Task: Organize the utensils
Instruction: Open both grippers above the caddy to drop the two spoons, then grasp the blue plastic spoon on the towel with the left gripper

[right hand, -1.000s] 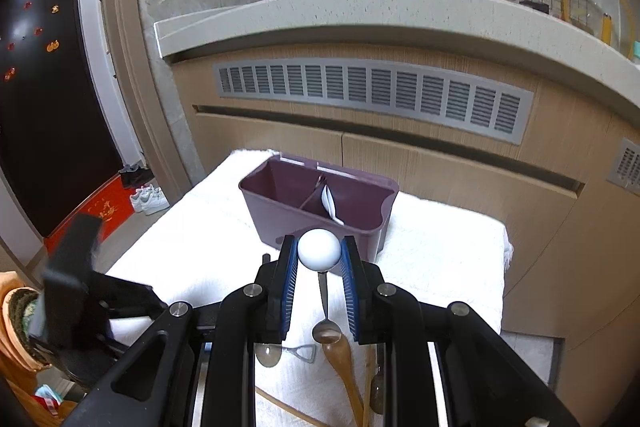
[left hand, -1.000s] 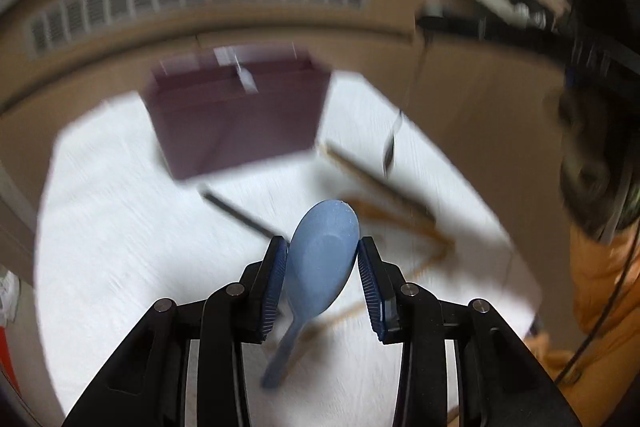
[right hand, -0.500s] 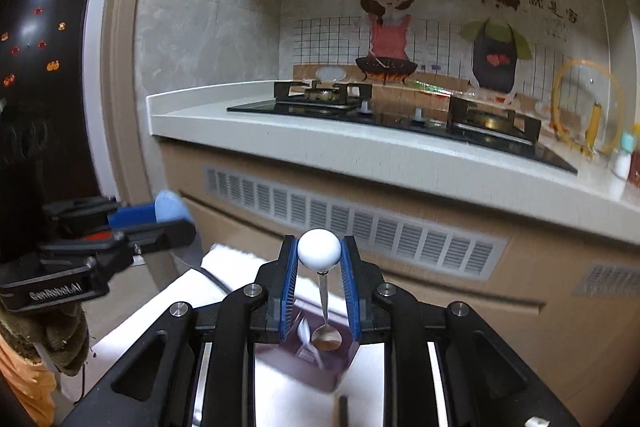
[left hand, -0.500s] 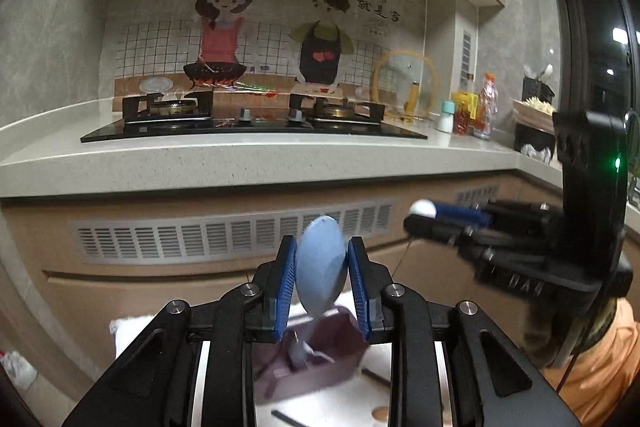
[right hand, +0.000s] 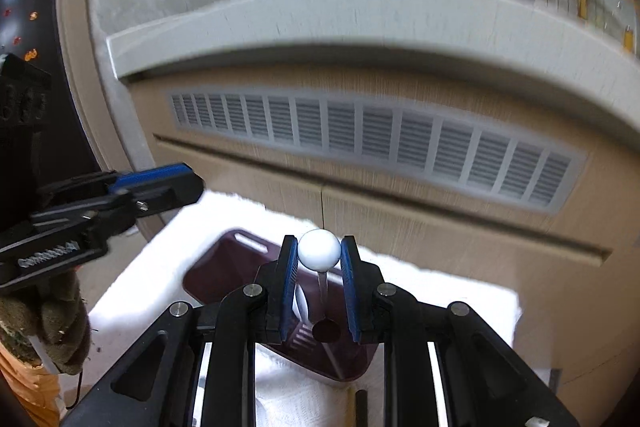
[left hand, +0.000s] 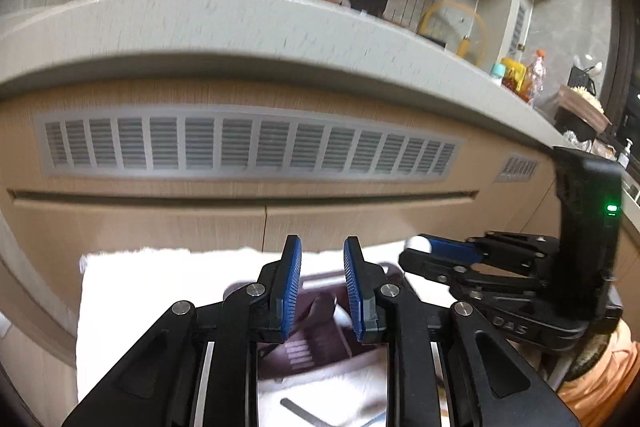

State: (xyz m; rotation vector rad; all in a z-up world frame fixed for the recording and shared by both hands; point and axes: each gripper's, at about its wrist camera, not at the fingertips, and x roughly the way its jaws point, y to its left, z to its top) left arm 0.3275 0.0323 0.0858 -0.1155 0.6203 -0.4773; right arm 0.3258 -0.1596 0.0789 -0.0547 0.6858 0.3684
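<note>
One spoon (right hand: pixel 319 254) pinched in right tongs (right hand: pixel 319 287) above bin (right hand: pixel 240 267), needing lowering then release; left tongs (left hand: pixel 322 291) empty, closing.

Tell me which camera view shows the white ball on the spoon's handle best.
The right wrist view. There the white ball sits centered and whole between the right gripper fingers, its thin metal stem hanging toward the maroon bin. The left wrist view shows only a small blurred sliver of it at the gripper's tip.
</note>
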